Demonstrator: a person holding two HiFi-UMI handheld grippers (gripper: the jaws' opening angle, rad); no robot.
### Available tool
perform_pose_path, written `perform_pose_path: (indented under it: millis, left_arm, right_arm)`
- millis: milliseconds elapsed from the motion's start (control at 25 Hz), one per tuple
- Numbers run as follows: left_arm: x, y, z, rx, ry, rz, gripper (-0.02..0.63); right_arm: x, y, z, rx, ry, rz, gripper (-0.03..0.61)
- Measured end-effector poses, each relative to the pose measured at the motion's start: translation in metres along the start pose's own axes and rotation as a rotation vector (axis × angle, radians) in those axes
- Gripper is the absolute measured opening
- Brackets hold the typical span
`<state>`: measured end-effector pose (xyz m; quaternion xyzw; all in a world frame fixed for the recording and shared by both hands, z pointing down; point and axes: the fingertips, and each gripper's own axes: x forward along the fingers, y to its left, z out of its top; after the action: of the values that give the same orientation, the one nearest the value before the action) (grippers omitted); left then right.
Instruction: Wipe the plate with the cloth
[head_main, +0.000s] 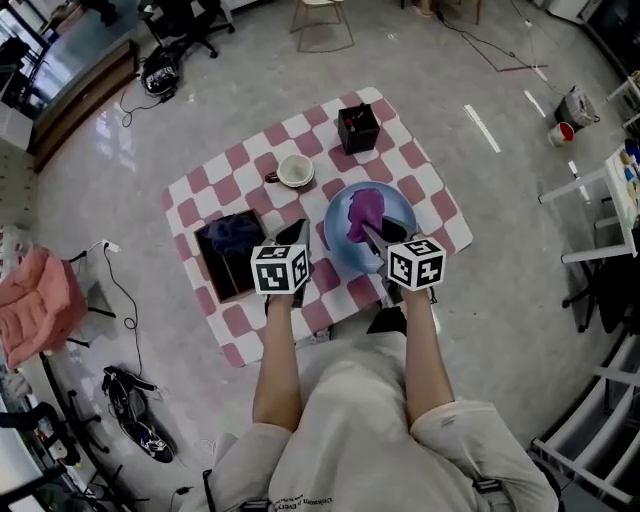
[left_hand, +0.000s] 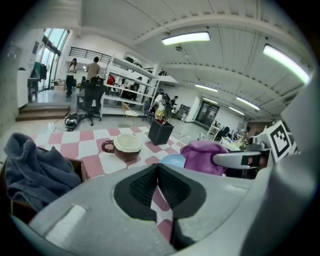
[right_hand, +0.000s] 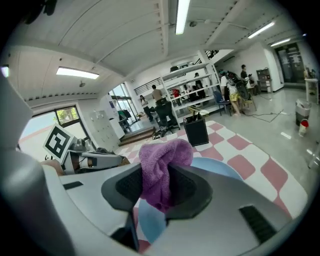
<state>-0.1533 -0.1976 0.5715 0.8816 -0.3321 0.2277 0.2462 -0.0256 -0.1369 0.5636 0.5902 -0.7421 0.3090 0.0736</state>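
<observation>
Right tool (right_hand: 157, 189) pinching purple cloth (right_hand: 163, 159), bunched over blue plate (head_main: 340, 250) toward tabletop (head_main: 200, 195) near-right edge. Plate directly beneath cloth; contact unclear. Left tool (left_hand: 158, 186) pressed together, empty, just left of plate.

bright ceiling strip lights; soft shadows; fisheye edges; sharp focus

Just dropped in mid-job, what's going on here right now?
A person holds a pair of tongs in each hand. The right tongs are shut on the purple cloth, held over the blue plate on the checkered tablecloth. Whether the cloth touches the plate is not clear. The left tongs are shut on nothing, beside the plate. A cup and a black box stand further back.
</observation>
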Motion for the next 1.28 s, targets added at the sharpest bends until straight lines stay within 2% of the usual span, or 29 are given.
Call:
perform_pose_path:
  millis: [120, 240, 400, 520, 720, 920, 1080, 1280]
  left_arm:
    - [0.012, -0.003, -0.017, -0.084, 0.052, -0.006, 0.009]
    - [0.025, -0.007, -0.030, -0.211, 0.075, -0.018, 0.011]
    - [0.035, -0.004, -0.043, -0.346, 0.061, 0.074, 0.011]
    - [0.039, -0.009, -0.057, -0.436, 0.048, 0.127, 0.010]
    - [0.044, -0.024, -0.067, -0.511, -0.005, 0.158, 0.011]
    - [0.047, -0.025, -0.091, -0.544, 0.022, 0.265, 0.012]
    - [0.054, -0.017, -0.099, -0.618, 0.024, 0.306, 0.083]
    - [0.073, -0.006, -0.110, -0.672, 0.021, 0.323, 0.087]
  right_arm:
    - [0.018, -0.014, 0.011, -0.076, 0.040, 0.037, 0.133]
    - [0.032, -0.022, 0.018, -0.162, 0.096, 0.107, 0.133]
    - [0.043, -0.029, 0.024, -0.256, 0.183, 0.246, 0.133]
    - [0.045, -0.032, 0.021, -0.284, 0.225, 0.338, 0.133]
    - [0.050, -0.033, 0.005, -0.308, 0.289, 0.446, 0.133]
    - [0.049, -0.045, -0.009, -0.399, 0.333, 0.490, 0.133]
    - [0.044, -0.048, -0.007, -0.475, 0.344, 0.547, 0.133]
    - [0.043, -0.054, -0.005, -0.545, 0.345, 0.583, 0.133]
